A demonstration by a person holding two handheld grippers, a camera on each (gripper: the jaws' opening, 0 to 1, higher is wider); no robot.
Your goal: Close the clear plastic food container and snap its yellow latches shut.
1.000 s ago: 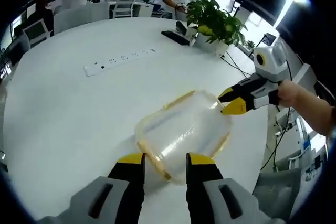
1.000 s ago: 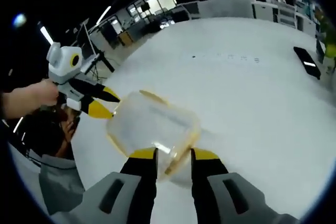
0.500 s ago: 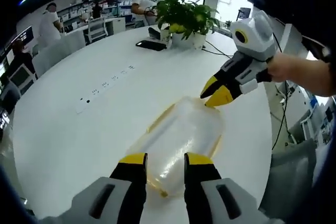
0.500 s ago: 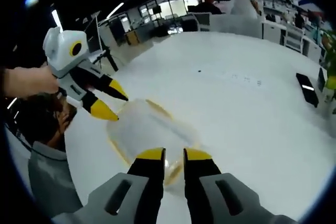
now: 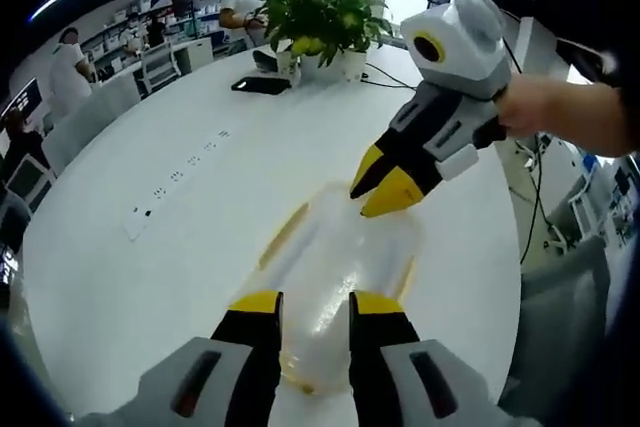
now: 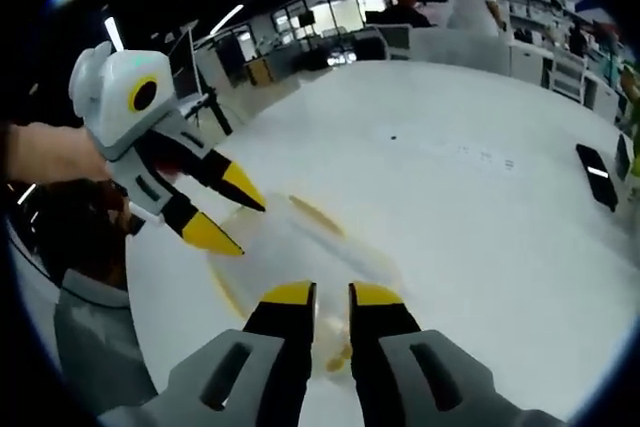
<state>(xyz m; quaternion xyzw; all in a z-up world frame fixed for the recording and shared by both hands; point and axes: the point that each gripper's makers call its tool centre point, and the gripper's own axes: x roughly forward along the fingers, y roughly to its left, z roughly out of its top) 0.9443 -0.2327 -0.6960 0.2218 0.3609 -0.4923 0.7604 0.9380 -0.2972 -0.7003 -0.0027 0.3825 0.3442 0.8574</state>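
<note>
A clear plastic container (image 5: pixel 335 247) with yellow latches (image 5: pixel 283 235) lies on the white table, its near end between the jaws of my left gripper (image 5: pixel 313 302), which stands open. My right gripper (image 5: pixel 375 187) comes in from the right, held by a hand, its yellow tips close together and resting on the container's far end. In the right gripper view the container (image 6: pixel 300 247) is a pale blur under my right gripper (image 6: pixel 332 292), whose jaws are nearly together. The left gripper (image 6: pixel 232 215) reaches in from the left with its jaws spread over the container's edge.
A potted plant (image 5: pixel 320 22), a dark phone (image 5: pixel 258 85) and a white power strip (image 5: pixel 175 182) sit farther back on the round white table (image 5: pixel 150 267). The table's edge runs close on the right. People sit at desks in the background.
My right gripper's jaws have narrowed and it has come in over the container's far end. Both cameras have moved in closer. The left gripper's jaws stay spread.
</note>
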